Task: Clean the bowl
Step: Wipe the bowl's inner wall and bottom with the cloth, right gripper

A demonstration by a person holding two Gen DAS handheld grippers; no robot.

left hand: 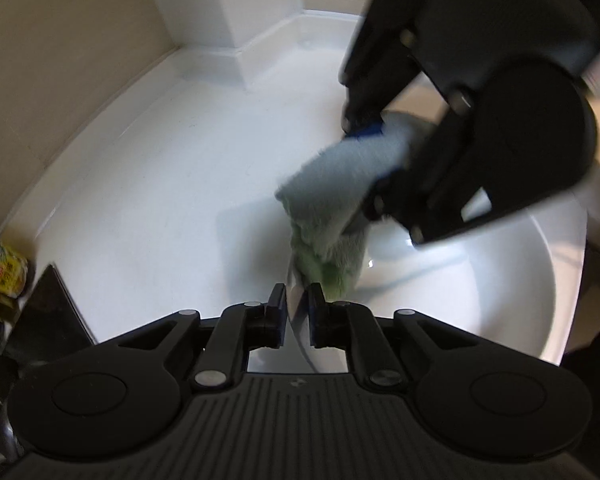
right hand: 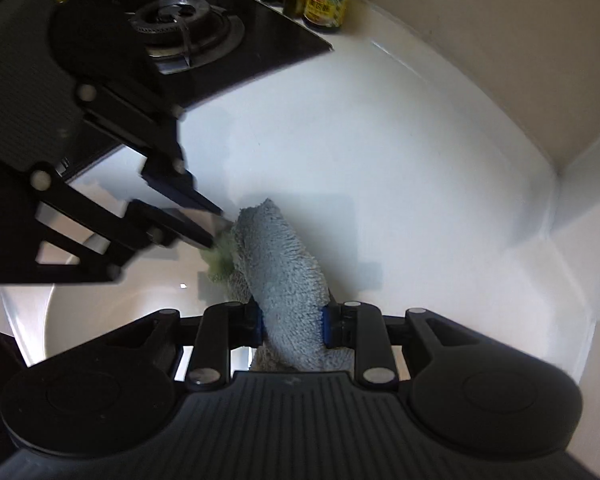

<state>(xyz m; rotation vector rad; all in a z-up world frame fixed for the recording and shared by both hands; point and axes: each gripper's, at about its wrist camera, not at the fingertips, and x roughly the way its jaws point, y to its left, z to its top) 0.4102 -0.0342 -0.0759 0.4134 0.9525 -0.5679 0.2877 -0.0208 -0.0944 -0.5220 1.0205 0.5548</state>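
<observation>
From the left wrist, the left gripper (left hand: 297, 312) is pinched narrow on the near rim of the white bowl (left hand: 500, 292), which spreads out ahead and to the right. The right gripper (left hand: 374, 162) reaches in from the upper right, clamped on a grey-and-green cloth (left hand: 332, 208) whose lower end presses against the bowl's inside wall just beyond the held rim. The bowl sits over a white table (left hand: 140, 200) that meets a beige wall (left hand: 60, 60) at a raised white edge; a black stove corner (left hand: 56, 312) and labelled jars (left hand: 4, 272) show at far left.

From the right wrist, the right gripper (right hand: 292, 322) holds the rolled cloth (right hand: 280, 264) between its blue pads. The cloth's tip touches the left gripper (right hand: 216, 228), which grips the bowl (right hand: 100, 312) rim. Beyond lie the table (right hand: 400, 160), a gas burner (right hand: 184, 28) and bottles and jars (right hand: 324, 4) against the wall.
</observation>
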